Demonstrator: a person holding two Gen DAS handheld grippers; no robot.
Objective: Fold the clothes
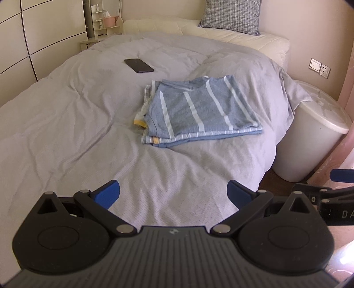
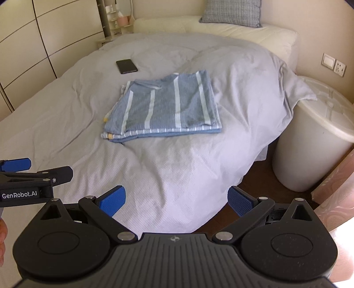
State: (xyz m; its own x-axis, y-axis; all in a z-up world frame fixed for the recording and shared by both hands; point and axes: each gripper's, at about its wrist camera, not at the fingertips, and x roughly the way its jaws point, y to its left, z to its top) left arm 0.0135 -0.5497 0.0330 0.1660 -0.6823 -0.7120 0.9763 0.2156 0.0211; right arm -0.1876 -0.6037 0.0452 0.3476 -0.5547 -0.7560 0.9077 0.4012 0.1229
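Bedroom setting: a bed (image 1: 66, 137) covered by a pale grey duvet carried all the items. Folded clothes (image 1: 199, 110) lay as a flat stack right of the bed's centre, toward its right edge; the top garment was blue with white stripes, and yellow trim showed at the stack's left corner. A dark phone (image 1: 139, 65) lay beyond the stack, toward the head of the bed, apart from it. A checked pillow (image 1: 230, 15) stood at the headboard, and a white lidded bin (image 1: 309, 141) stood on the floor just beside the right edge of the bed.

The left claw (image 1: 173, 192) was released, its blue pads spread wide with nothing between them, above the foot of the bed. The right claw (image 2: 177, 200) was likewise released and empty, over the bed's near right corner. Both sat well short of the stack.

Judged step: folding appeared finished, with no loose garment in view. Any next move would call for reaching forward to the stack's near edge, or sourcing another garment.

View differences: the right wrist view showed the floor at the bed's corner and a fingertip at its left border; the left wrist view did not.
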